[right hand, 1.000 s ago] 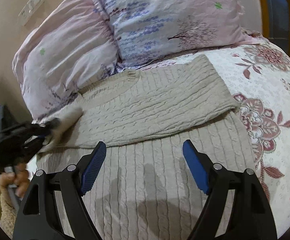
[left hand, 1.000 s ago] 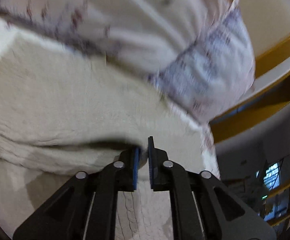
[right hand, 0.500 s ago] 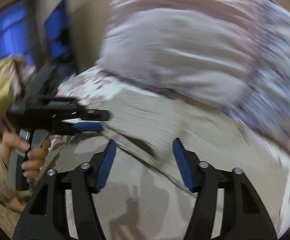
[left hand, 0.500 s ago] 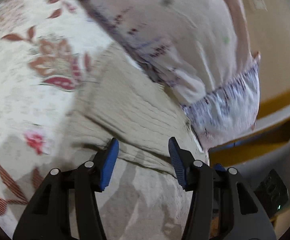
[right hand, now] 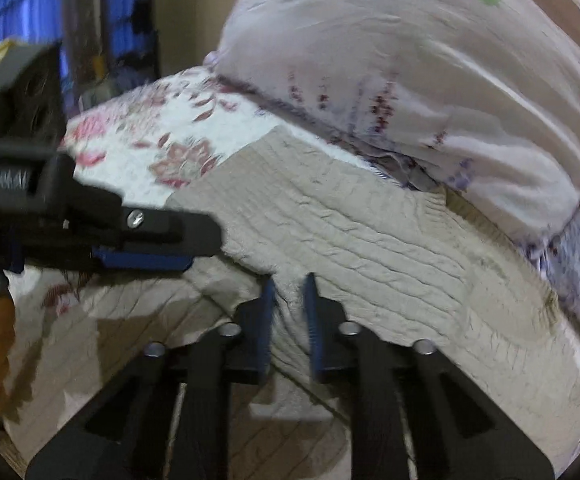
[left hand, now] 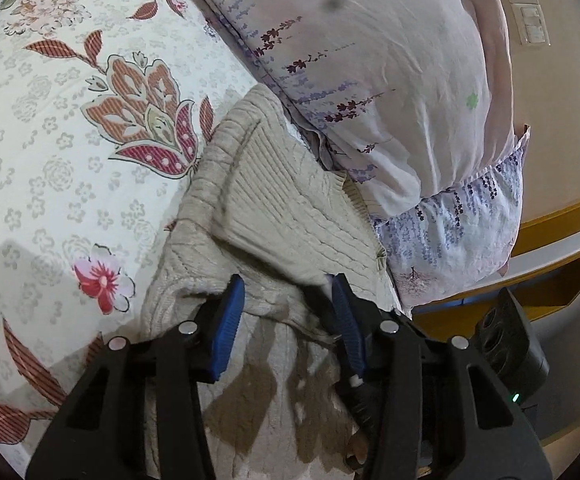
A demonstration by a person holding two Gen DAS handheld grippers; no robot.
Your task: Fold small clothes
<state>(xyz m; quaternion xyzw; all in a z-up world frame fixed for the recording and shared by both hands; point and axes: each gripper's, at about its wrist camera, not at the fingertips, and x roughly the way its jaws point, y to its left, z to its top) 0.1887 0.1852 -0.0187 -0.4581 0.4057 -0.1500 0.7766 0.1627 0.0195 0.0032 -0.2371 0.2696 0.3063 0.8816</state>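
Right tongs (right hand: pixel 289 304) pinch sweater (right hand: pixel 370 232); view blurred.

The bed (left hand: pixel 50 128) has a white cover with red flowers and leaves. On it lies a beige knit sweater (left hand: pixel 290 216), partly folded over itself. A pale pillow (left hand: pixel 390 80) with purple flower print lies just beside the sweater and touches its edge.

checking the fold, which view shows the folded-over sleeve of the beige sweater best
The left wrist view: it is sharp, showing the sleeve from cuff to lower edge across the sweater. The right wrist view shows it too, but blurred, with the right tongs covering its edge.
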